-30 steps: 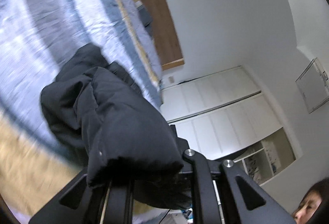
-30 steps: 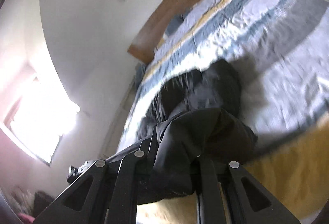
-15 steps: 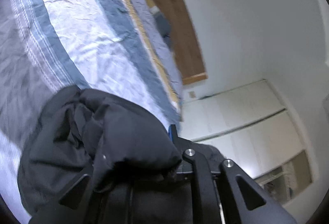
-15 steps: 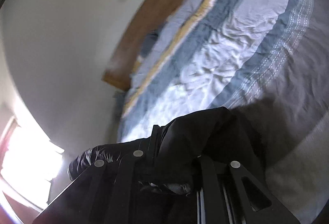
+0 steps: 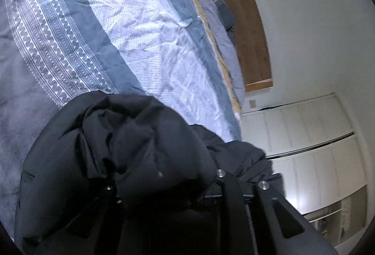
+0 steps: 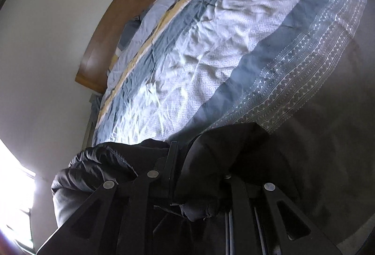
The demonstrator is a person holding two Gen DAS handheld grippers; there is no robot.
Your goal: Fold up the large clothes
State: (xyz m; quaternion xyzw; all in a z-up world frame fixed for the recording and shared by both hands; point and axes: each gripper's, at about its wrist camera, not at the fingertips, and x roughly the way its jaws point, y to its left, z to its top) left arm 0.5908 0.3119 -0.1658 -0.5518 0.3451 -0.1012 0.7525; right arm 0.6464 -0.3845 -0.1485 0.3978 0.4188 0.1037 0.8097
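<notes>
A black padded jacket [image 5: 131, 151] is bunched between the fingers of my left gripper [image 5: 164, 187], which is shut on it; the fabric hides the left finger. The same jacket [image 6: 218, 161] is bunched in my right gripper [image 6: 199, 180], which is also shut on it. Both grippers hold the jacket just above the grey near end of the bed [image 5: 140, 27]. More jacket fabric hangs out to the side in each view.
The bed's cover [image 6: 211, 44] has blue, white, grey and yellow bands. A wooden headboard [image 5: 248, 20] stands at the far end against a white wall. White wardrobe doors [image 5: 311, 144] are to the right. A bright window [image 6: 14, 196] is to the left.
Both grippers have carried the jacket forward over the bed, from the yellow foot edge to the grey band, and the views now look further up the cover. Both grips are unchanged.
</notes>
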